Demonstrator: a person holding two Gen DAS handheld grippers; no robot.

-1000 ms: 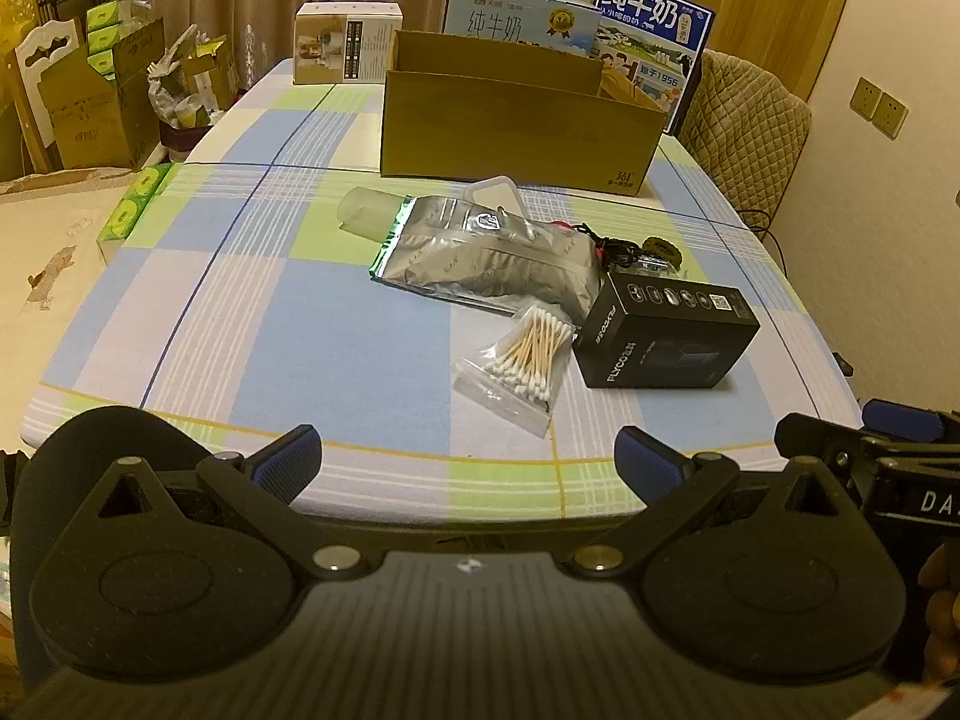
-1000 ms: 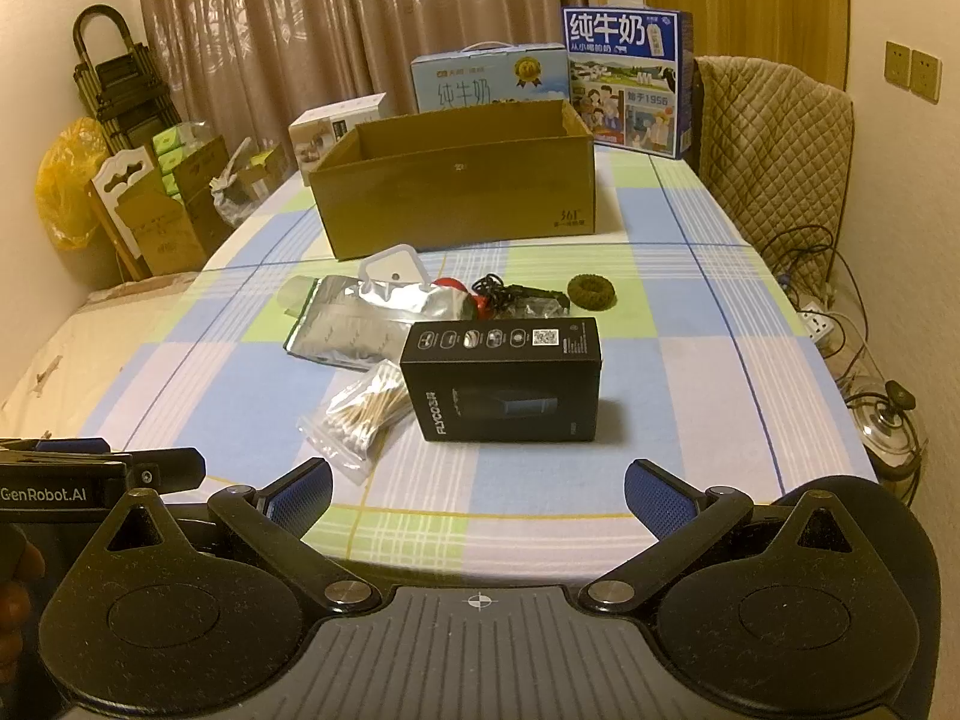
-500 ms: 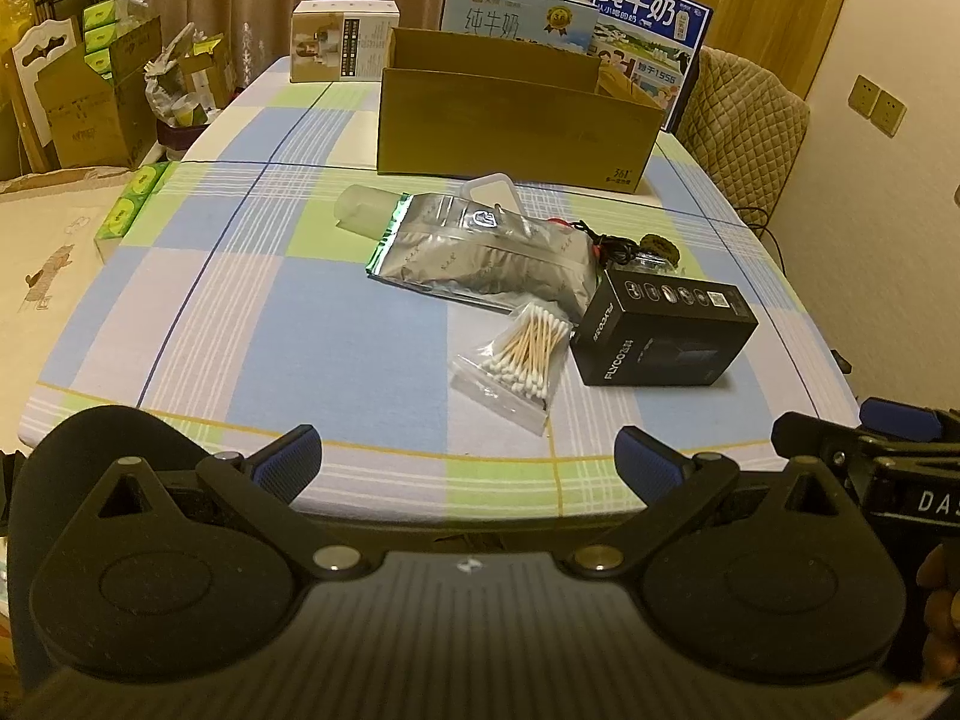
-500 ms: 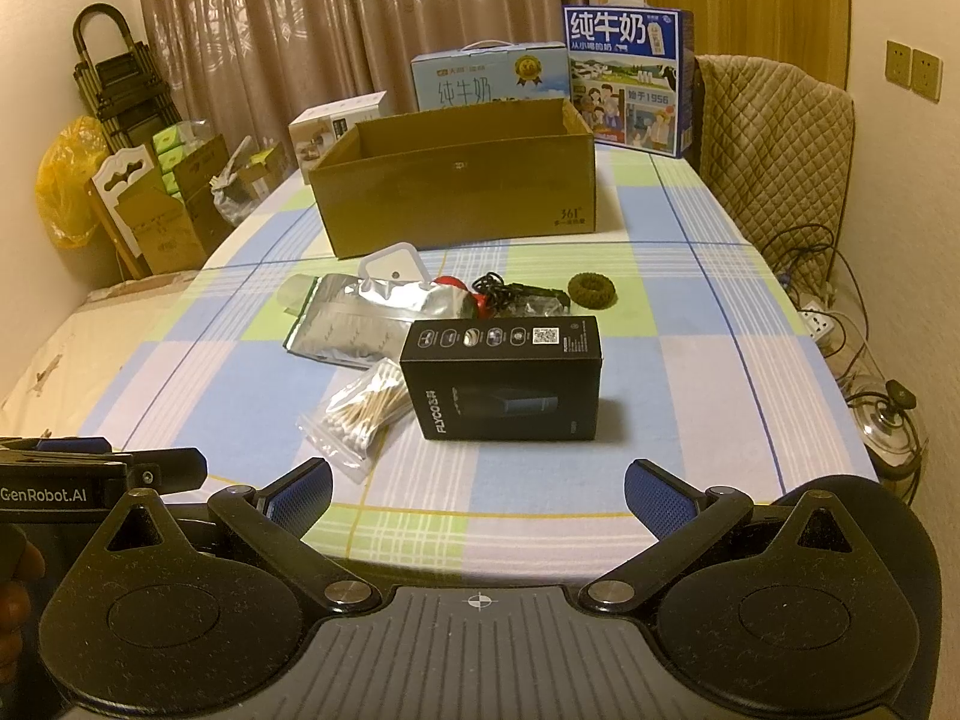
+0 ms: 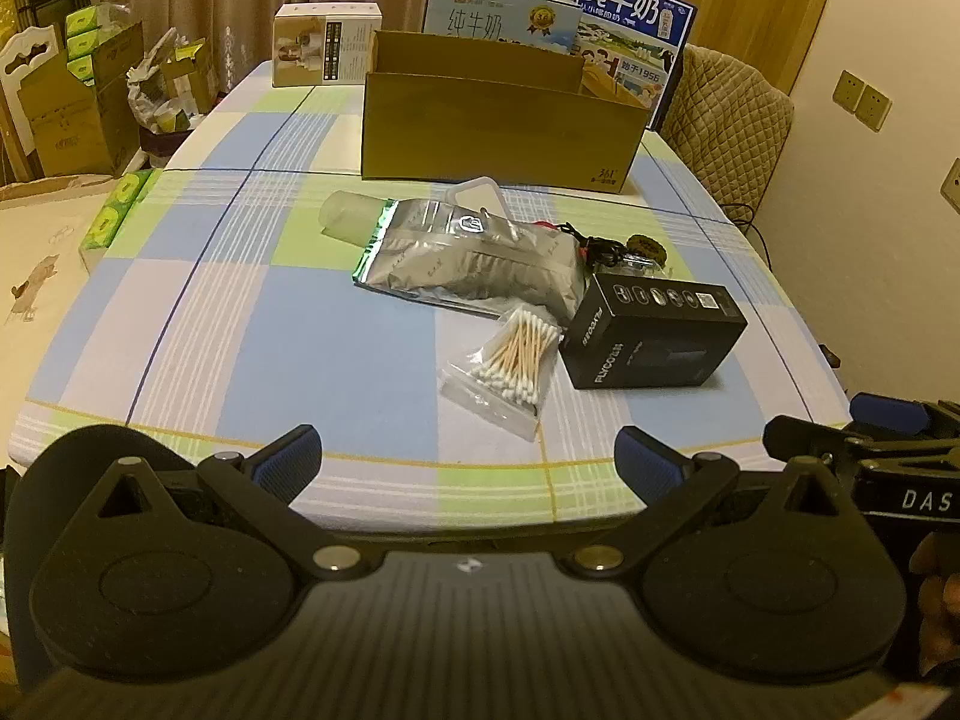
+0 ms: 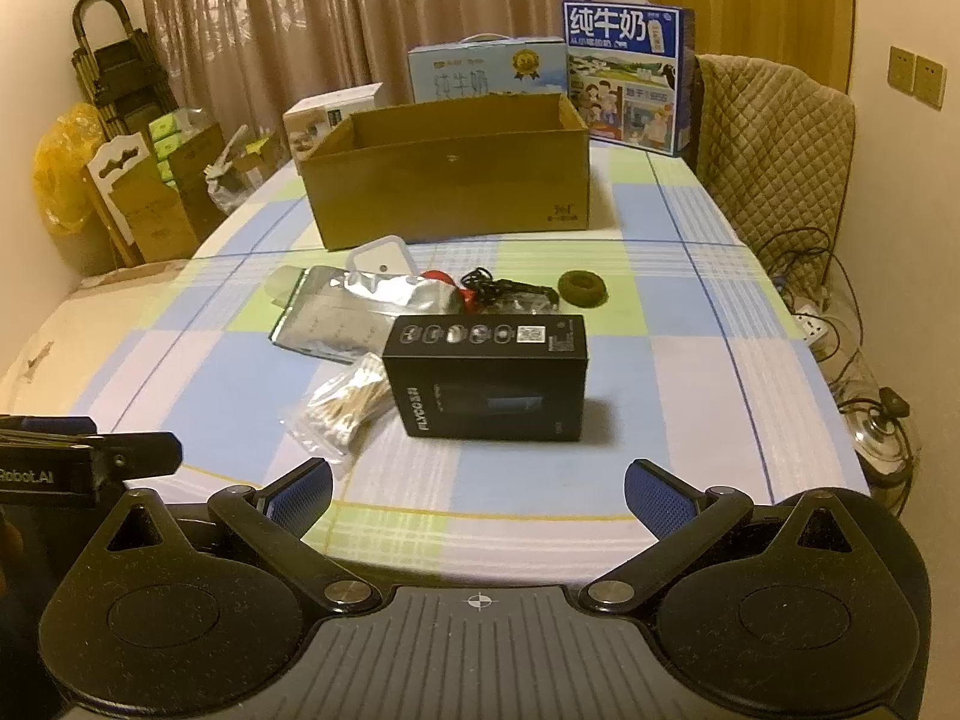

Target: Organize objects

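The cardboard box (image 5: pixel 501 120) hides its inside and the lower parts of the milk cartons (image 5: pixel 633 30) behind it. The foil pouch (image 6: pixel 354 315) covers most of the white case (image 6: pixel 381 256), and the black box (image 5: pixel 654 330) hides part of the tangled cord (image 5: pixel 591 246).

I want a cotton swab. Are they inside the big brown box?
No, the swabs lie bagged on the table, beside the black box.

A black carton (image 6: pixel 489 378) lies flat near the tabletop's near edge, with a clear bag of cotton swabs (image 6: pixel 342 405) touching its left side. Behind them a silver foil pouch (image 5: pixel 474 267) lies flat, a white square piece (image 6: pixel 381 258) at its far edge, beside tangled black cords (image 6: pixel 504 291) and a dark round pad (image 6: pixel 582 289). An open cardboard box (image 6: pixel 447 171) stands upright toward the far edge.
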